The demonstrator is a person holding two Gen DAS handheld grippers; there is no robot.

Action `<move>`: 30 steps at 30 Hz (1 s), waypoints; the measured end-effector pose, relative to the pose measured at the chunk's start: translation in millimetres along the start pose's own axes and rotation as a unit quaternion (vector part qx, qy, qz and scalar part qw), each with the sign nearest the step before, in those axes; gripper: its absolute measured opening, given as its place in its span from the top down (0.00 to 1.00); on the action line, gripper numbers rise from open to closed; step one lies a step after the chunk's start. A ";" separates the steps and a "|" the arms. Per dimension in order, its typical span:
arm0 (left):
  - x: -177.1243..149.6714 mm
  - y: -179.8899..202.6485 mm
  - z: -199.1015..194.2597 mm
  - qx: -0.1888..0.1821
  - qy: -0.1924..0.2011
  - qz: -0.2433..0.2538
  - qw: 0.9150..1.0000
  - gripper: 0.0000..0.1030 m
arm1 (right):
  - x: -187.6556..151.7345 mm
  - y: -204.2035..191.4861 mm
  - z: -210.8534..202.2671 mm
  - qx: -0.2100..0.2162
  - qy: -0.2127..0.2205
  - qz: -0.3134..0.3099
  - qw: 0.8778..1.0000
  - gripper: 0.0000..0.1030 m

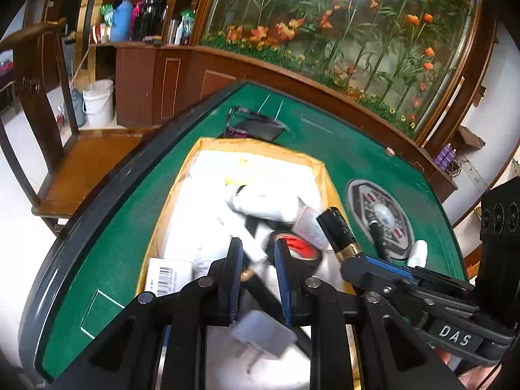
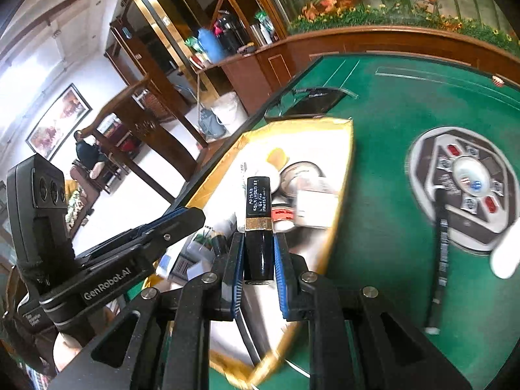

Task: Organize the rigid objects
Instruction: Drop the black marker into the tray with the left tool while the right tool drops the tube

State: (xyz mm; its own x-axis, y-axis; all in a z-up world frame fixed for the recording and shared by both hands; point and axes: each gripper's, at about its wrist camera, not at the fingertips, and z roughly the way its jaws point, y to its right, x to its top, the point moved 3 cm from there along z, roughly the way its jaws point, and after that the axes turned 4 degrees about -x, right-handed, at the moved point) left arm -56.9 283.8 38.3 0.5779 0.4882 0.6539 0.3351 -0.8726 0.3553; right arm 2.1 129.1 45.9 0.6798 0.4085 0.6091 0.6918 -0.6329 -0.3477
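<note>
Black lipstick tube (image 2: pixel 258 227) in right tongs (image 2: pixel 258 253), pointing straight ahead

The box (image 2: pixel 341 175) is crammed with clutter. Green felt (image 2: pixel 383 123) right of it lies open. A pen (image 2: pixel 442 250) crosses the centre console (image 2: pixel 461 188).

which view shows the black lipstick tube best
The right wrist view: the black lipstick tube stands centered, clamped in the right gripper, label readable. The left wrist view shows it smaller, off to the side.
</note>
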 end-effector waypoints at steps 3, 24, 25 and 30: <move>2.9 -5.8 10.6 -0.004 -0.010 0.009 1.000 0.79 | 3.6 -4.6 20.4 -0.022 -0.009 0.009 1.000 0.84; 1.6 -24.0 25.2 0.000 -0.023 0.007 1.000 0.54 | 20.7 1.7 63.0 -0.051 -0.038 0.011 0.998 0.84; 1.6 -23.6 24.2 0.000 -0.023 0.006 1.000 0.49 | 20.6 0.6 62.8 -0.049 -0.042 0.006 0.998 0.84; 3.9 -19.5 14.9 -0.001 -0.017 0.005 1.000 0.46 | 15.7 0.1 47.1 -0.031 -0.025 0.001 0.999 0.72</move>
State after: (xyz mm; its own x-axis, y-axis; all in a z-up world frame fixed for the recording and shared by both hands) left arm -50.1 302.8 23.9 0.6066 0.4791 0.6344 0.3272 -0.8777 0.3500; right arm 24.3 166.4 21.8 0.6938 0.4378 0.5718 0.6745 -0.6732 -0.3031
